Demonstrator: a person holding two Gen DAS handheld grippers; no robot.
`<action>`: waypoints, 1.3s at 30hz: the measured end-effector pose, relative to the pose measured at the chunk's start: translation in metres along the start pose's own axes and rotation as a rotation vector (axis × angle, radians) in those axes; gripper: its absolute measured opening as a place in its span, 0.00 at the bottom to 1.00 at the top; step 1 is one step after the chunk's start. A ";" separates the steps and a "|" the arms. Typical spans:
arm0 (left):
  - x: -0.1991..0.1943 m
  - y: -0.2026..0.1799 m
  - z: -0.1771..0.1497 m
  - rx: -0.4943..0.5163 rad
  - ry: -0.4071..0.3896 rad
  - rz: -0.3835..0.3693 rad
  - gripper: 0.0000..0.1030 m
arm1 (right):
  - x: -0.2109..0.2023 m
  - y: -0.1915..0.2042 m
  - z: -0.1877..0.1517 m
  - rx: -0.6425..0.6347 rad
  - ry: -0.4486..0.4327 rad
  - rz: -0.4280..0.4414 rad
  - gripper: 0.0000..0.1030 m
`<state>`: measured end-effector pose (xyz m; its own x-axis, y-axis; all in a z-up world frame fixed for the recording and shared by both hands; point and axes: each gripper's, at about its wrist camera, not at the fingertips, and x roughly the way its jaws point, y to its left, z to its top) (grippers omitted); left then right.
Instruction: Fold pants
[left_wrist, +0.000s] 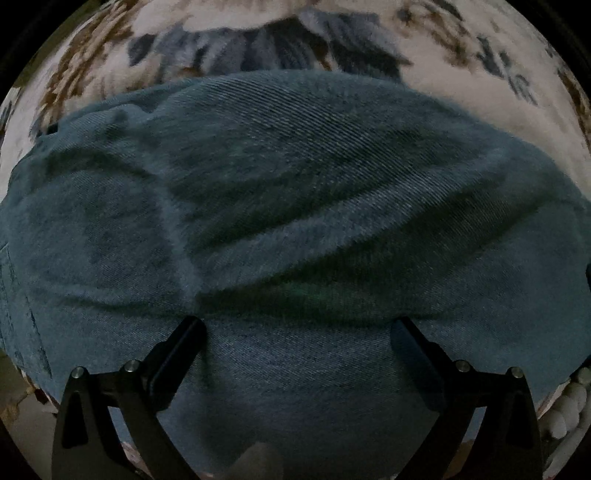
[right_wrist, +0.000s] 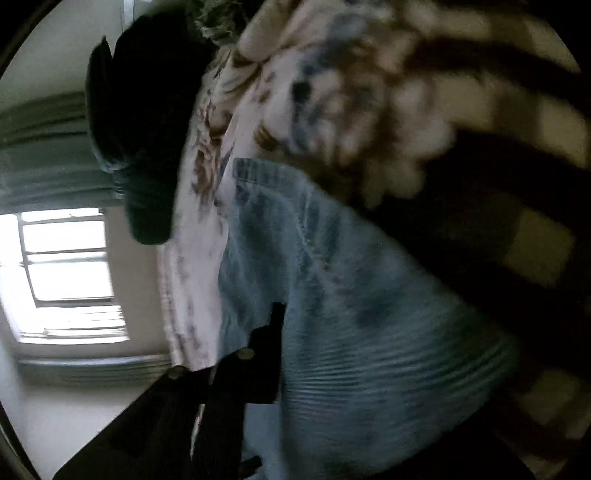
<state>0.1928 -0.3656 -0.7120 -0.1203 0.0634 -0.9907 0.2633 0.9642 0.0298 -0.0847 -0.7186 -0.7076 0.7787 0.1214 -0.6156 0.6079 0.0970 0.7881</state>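
- Right now pants (left_wrist: 295, 206): blue denim, creased, spread over floral bedspread (left_wrist: 461, 55).
- L gripper (left_wrist: 297, 328): fingers wide apart, released, tips right at the denim.
- R gripper (right_wrist: 275, 332): clenched on pants edge, view blurry.
- Bright window (right_wrist: 66, 273) off to the side, R view.

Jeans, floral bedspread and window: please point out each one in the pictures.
jeans (left_wrist: 295, 206): left wrist view, on the creased denim in the middle.
floral bedspread (left_wrist: 461, 59): left wrist view, on a bare pale part beyond the jeans.
window (right_wrist: 70, 273): right wrist view, on the bright panes.
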 end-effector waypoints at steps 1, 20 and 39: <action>-0.015 0.002 -0.011 -0.004 -0.008 -0.005 1.00 | -0.006 0.011 -0.003 -0.015 -0.018 -0.014 0.06; -0.086 0.280 -0.077 -0.344 -0.133 0.001 1.00 | 0.077 0.239 -0.292 -0.580 0.201 -0.170 0.06; -0.099 0.381 -0.089 -0.470 -0.189 -0.303 1.00 | 0.114 0.270 -0.455 -0.800 0.576 -0.184 0.64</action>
<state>0.2200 0.0181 -0.5912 0.0604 -0.2377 -0.9695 -0.2140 0.9456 -0.2452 0.0979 -0.2291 -0.5661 0.3604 0.4768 -0.8017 0.2629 0.7727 0.5777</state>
